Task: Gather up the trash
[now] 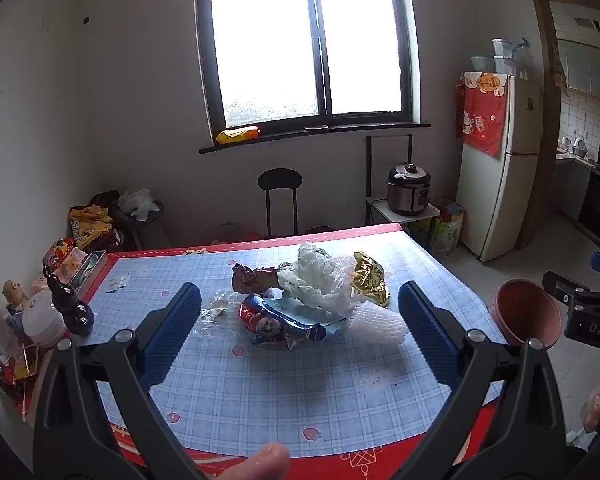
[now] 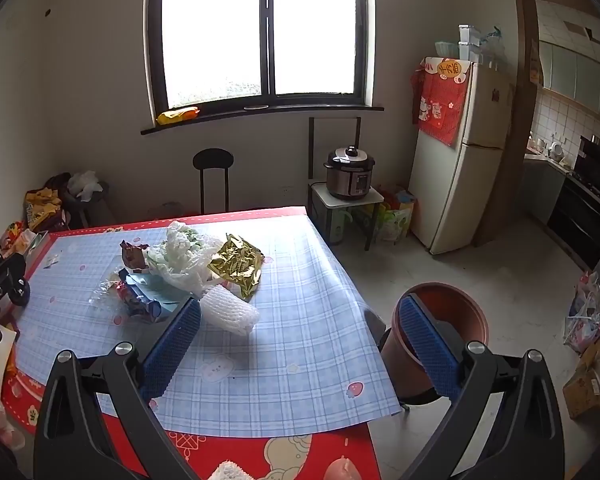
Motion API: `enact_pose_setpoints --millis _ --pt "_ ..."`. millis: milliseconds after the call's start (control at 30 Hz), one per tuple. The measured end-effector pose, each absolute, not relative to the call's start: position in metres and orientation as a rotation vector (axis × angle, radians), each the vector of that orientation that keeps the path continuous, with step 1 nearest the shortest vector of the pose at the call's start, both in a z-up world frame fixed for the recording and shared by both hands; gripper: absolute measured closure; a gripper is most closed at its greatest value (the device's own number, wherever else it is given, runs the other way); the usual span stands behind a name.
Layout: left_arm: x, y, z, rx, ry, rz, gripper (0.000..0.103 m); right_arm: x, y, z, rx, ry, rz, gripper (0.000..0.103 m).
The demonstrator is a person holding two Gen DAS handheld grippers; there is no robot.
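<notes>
Pre-grasp: both grippers spread, empty. Next: pinch foam net, probably bin it.

Home dining room: fridge, pressure cooker, kitchen cabinets, checked tablecloth

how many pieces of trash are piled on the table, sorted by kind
snack wrappers: 3 (gold wrapper, brown wrapper, red and blue wrapper)
plastic bags: 1 (white bag)
foam nets: 1 (white foam net)
clear plastic scraps: 1 (clear scrap)
total: 6
</notes>
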State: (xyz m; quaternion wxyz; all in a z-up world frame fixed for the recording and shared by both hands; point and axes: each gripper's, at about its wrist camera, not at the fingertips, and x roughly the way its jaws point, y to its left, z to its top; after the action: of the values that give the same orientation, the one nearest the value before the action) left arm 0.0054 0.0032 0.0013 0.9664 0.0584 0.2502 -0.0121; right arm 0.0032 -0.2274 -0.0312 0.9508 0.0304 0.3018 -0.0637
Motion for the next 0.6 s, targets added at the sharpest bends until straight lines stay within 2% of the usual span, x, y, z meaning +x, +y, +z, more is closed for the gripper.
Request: enact_pose_setpoints --millis 600 --pt "0.0107 0.0021 0.0001 0.124 0.506 -0.024 0.005 0.0074 -0.2304 -0.0352 0.057 0.61 -0.14 0.005"
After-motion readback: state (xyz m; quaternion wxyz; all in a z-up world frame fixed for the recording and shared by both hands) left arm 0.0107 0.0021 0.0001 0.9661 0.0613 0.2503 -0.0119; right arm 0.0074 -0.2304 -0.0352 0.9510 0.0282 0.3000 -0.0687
